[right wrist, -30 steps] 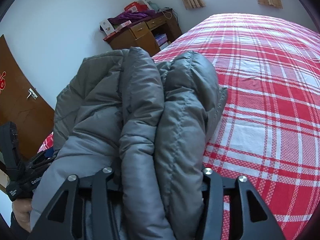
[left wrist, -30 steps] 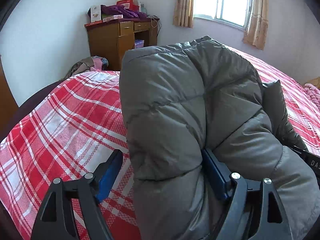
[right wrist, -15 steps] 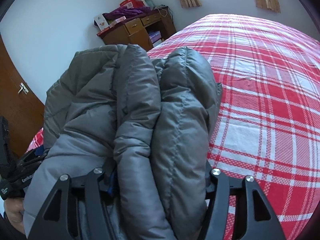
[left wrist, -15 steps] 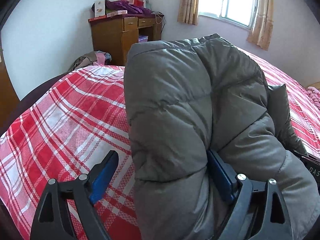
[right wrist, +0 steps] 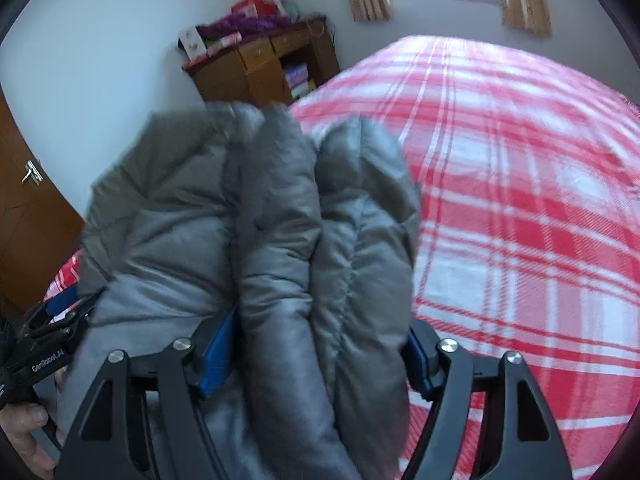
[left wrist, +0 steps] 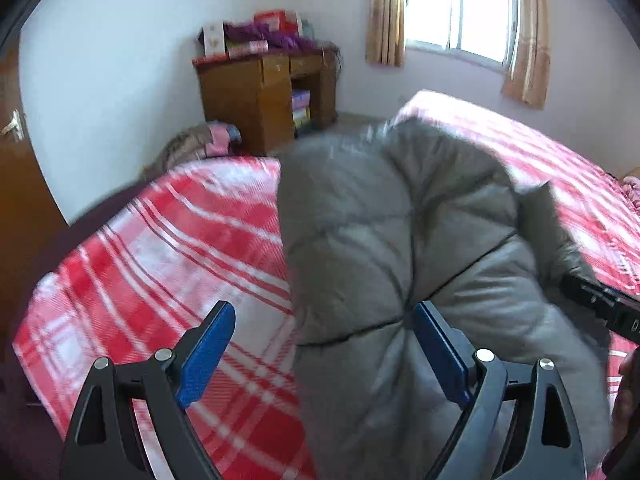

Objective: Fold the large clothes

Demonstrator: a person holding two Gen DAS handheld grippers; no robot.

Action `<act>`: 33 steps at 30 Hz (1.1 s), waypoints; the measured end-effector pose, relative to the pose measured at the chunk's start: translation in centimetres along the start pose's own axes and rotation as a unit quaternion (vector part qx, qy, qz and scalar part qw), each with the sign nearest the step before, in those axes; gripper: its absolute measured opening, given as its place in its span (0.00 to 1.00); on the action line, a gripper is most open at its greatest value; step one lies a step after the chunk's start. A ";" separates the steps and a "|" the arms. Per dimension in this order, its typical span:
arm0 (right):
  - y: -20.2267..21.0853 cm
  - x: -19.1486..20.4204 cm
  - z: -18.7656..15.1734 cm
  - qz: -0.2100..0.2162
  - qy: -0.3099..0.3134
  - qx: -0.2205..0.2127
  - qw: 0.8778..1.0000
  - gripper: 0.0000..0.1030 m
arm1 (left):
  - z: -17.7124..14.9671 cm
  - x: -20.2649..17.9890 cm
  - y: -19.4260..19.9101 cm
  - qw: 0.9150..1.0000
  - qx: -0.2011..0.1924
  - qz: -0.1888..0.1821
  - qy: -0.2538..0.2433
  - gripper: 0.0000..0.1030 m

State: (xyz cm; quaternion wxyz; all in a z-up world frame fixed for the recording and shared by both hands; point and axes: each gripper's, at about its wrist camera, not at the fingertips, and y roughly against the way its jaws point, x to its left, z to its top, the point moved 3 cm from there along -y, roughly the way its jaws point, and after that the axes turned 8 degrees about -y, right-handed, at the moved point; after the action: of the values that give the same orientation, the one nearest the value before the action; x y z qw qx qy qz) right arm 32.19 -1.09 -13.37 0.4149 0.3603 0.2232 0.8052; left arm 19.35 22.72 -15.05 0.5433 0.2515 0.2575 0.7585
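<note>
Two grippers meet one grey quilted down jacket [right wrist: 280, 240], bunched above the red-and-white plaid bedspread [right wrist: 520, 220]. The right gripper [right wrist: 316, 344] pinches thick folds between its blue pads [right wrist: 218, 350]. The left gripper [left wrist: 320, 340] stands spread wide: its right pad [left wrist: 438, 354] presses the jacket's [left wrist: 400, 240] side, its left pad [left wrist: 204, 354] hangs free over the bedspread [left wrist: 160, 260], so the jacket fills only part of the gap. Beyond, a wooden desk [left wrist: 264, 96] piled with boxes stands against the wall beside a curtained window [left wrist: 460, 8]; the jacket blocks the bed's middle.

Left gripper [left wrist: 324, 344] spread wide, grey puffer jacket [left wrist: 400, 248] bulging against its right finger, red plaid bed [left wrist: 160, 264] lower left.
</note>
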 end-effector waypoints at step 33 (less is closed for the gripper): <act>19.0 5.7 -2.2 0.009 0.070 -0.172 0.983 0.93 | 1.4 -0.9 17.6 0.990 -0.135 -0.027 -0.001 0.88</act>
State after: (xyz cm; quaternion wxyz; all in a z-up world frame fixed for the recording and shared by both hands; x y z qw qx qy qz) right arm 18.62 -7.11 -0.03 0.4468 0.2282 0.1068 0.8584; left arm 8.33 17.18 -2.40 0.5931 0.1694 0.1584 0.7710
